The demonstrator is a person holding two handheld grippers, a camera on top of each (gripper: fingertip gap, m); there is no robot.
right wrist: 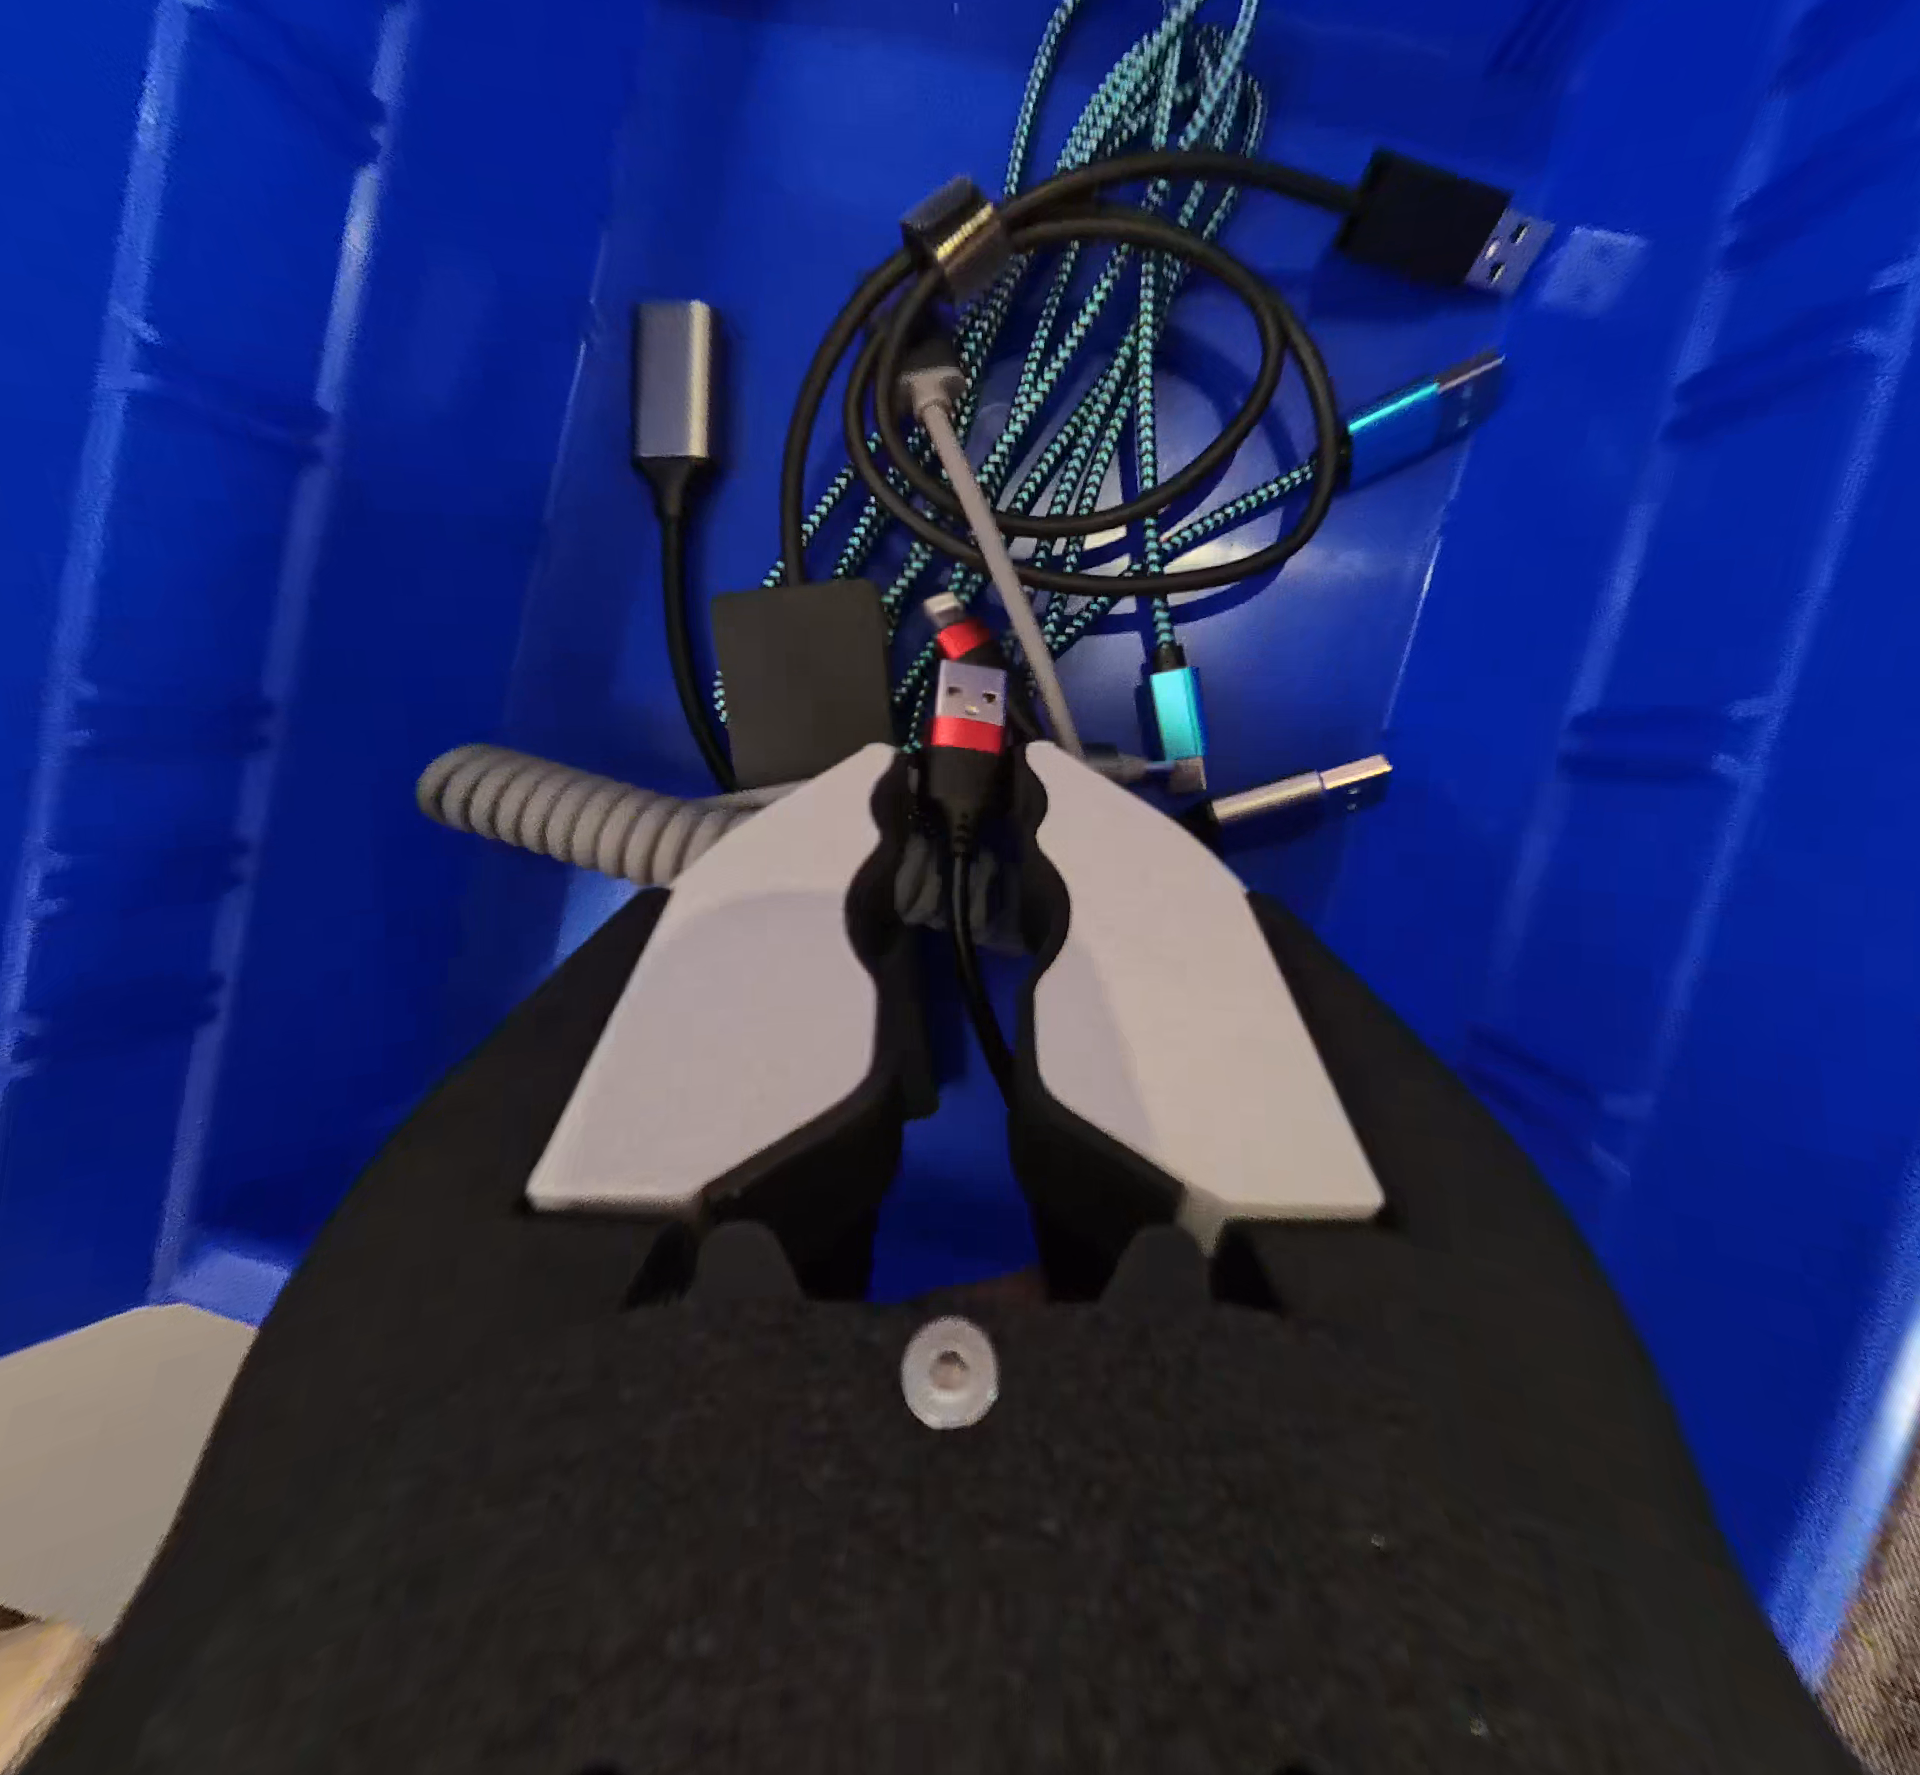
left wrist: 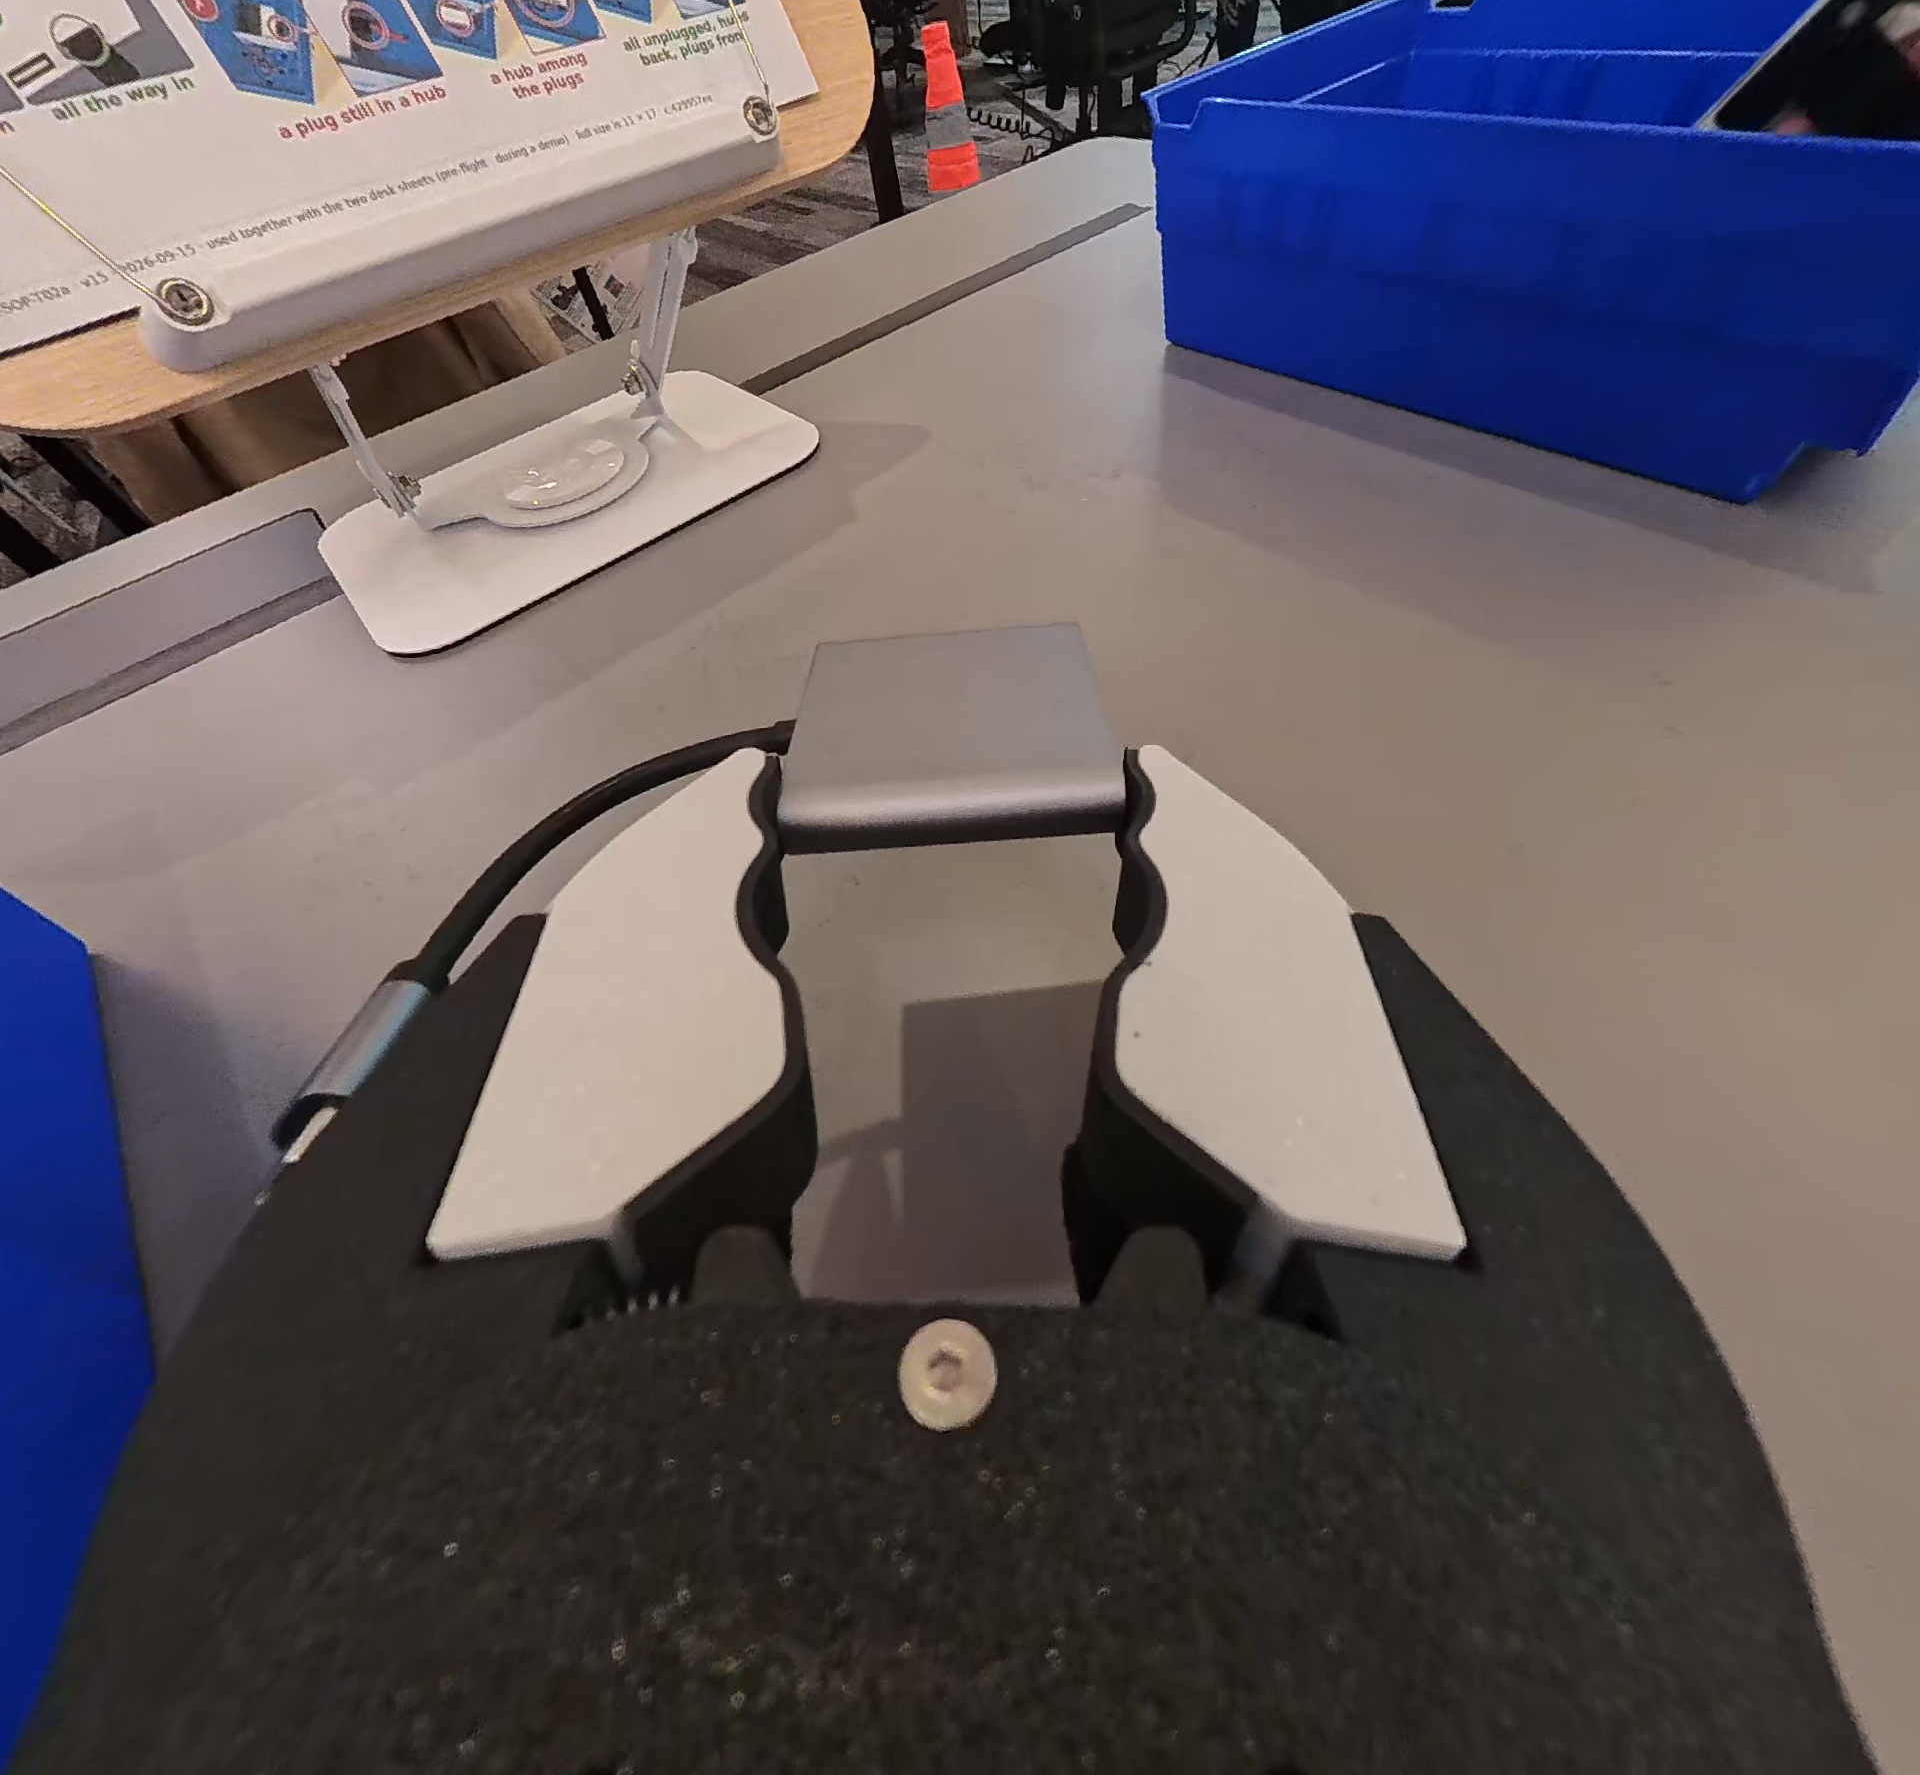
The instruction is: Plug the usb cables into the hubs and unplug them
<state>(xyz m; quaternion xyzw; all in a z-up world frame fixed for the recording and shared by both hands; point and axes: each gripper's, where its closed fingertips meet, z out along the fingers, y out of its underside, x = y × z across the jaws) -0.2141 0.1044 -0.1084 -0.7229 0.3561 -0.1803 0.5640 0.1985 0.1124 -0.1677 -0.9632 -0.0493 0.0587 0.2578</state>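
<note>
Left gripper (left wrist: 951,795) clamps grey hub (left wrist: 951,738) above table (left wrist: 1351,686) | right gripper (right wrist: 961,790) closed on red-and-black USB plug (right wrist: 968,697) over cable heap in blue bin (right wrist: 312,478) | progress: early; nothing plugged yet, all insertions and removals apparently remain.

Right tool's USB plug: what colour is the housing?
Red and black, with a silver metal end, on the USB plug at the right tool tips. Right wrist view shows it best.

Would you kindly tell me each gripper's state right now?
Left gripper: shut on the grey hub.
Right gripper: shut on the red-and-black USB cable.
</note>
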